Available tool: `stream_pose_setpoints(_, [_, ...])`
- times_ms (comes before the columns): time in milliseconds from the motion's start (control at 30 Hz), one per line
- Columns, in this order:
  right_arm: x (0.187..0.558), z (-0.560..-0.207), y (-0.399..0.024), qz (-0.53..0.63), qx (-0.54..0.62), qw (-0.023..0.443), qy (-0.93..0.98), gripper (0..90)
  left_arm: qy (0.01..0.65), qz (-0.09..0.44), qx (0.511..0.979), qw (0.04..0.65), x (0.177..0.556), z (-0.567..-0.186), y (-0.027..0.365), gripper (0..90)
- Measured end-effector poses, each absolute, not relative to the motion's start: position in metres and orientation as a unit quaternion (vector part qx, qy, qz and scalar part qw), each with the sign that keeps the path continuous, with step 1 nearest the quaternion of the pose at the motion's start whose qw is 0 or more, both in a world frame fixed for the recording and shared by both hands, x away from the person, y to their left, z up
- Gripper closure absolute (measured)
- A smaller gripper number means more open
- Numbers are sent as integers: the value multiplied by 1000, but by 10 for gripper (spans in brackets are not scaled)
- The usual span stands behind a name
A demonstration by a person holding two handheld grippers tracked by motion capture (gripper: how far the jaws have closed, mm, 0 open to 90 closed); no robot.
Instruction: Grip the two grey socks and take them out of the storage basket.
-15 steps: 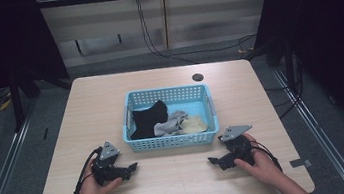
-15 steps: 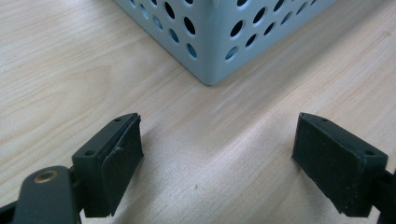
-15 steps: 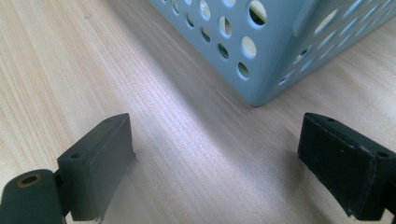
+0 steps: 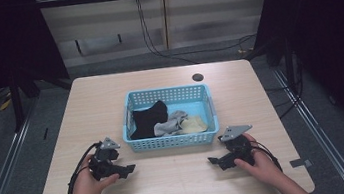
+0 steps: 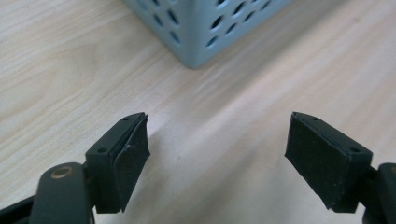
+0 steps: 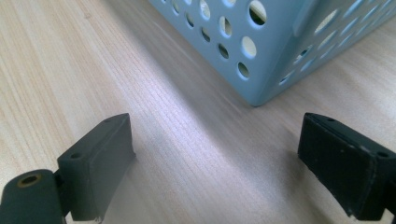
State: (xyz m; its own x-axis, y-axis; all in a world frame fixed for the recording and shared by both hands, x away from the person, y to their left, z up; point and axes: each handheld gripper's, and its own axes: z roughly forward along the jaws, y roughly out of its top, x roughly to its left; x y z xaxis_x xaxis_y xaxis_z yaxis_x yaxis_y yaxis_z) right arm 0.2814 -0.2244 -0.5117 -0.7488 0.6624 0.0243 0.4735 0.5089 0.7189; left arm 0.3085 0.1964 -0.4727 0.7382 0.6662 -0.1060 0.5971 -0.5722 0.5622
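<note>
High view: a light wooden table [image 4: 170, 178] is filling the centre of the frame, with a pale blue perforated plastic basket [image 4: 172, 141] sitting mid-table.
Left gripper [image 4: 128, 170]: lying at lower left in a hand [image 4: 87, 185], jaws spreading wide and gripping nothing.
Right gripper [image 4: 214, 161]: lying at lower right, jaws likewise gaping and empty, a basket corner [image 6: 261, 95] showing just beyond them.
Basket contents: a black cloth [image 4: 149, 119], a grey cloth [image 4: 171, 124] and a pale yellow cloth [image 4: 193, 124] are lying crumpled together; their exact kind is hard to make out.
Pads [image 5: 130, 156]: matte black and flat-faced.
Cut off: forearms are leaving the bottom edge.
</note>
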Motion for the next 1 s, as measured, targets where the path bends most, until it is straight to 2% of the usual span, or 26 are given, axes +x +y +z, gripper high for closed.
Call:
stream_pose_setpoints(67, [281,-512,-224,369,331,128,859,99,344,55,897,271,309,-457,192,212])
stream_pose_setpoints(233, [281,-512,-224,369,330,128,859,99,334,1,912,238,314,-427,181,214])
stream_pose_setpoints(367, [281,-512,-224,369,331,128,859,100,333,-13,915,226,321,-405,172,217])
stream_pose_setpoints(633, [281,-512,-224,369,331,128,859,100,314,-1,915,252,345,-371,135,217])
stream_pose_setpoints(800, [281,-512,-224,369,331,128,859,99,307,10,910,277,364,-366,104,220])
stream_pose_setpoints(1000, [281,-512,-224,369,333,127,858,99,318,20,903,287,385,-381,69,238])
